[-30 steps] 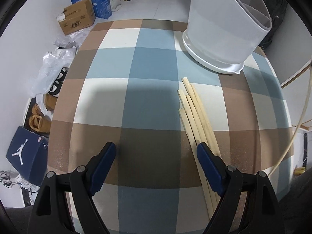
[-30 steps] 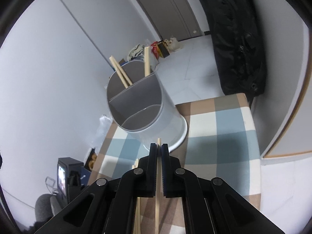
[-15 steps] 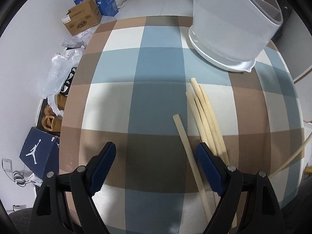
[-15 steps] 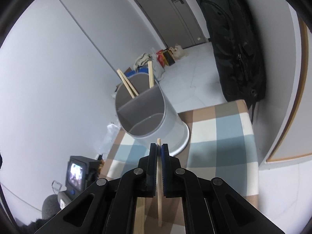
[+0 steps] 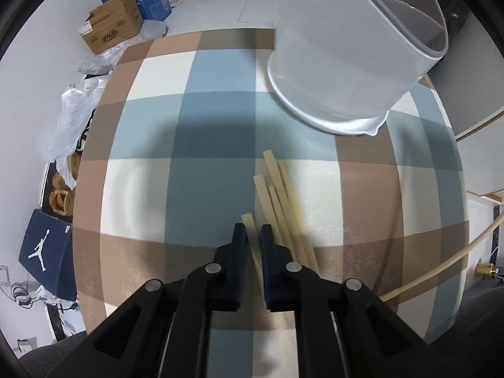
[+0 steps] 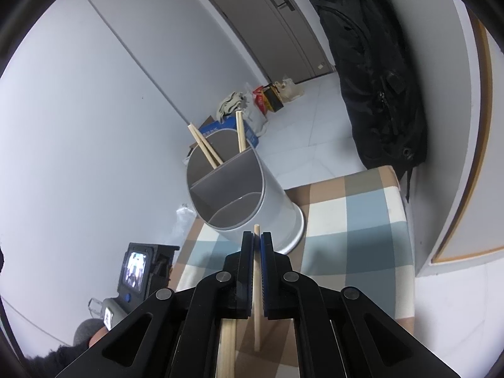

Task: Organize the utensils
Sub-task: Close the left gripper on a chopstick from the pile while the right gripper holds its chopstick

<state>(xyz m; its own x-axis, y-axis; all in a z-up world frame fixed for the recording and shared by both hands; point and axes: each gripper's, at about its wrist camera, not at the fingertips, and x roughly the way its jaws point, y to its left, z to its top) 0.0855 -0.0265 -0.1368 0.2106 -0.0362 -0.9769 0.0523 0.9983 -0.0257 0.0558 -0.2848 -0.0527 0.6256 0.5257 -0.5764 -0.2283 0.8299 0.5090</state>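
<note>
Left tongs [image 5: 253, 236] clamped on one desk chopstick [image 5: 249, 222]; right tongs [image 6: 256, 242] clamped on another chopstick [image 6: 257, 283] near divided holder [image 6: 242, 198].

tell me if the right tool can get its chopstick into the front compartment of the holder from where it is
Probably yes. The right tool is shut on a chopstick just short of the white holder, whose near compartment looks empty and open-topped, with nothing between. The chopstick would likely need tipping upright first.

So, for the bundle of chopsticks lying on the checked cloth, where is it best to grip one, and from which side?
Probably the outermost chopstick, near its middle, from straight above with jaws across its width. The chopsticks lie flat and side by side, touching, so only an edge stick leaves room for a jaw.
</note>
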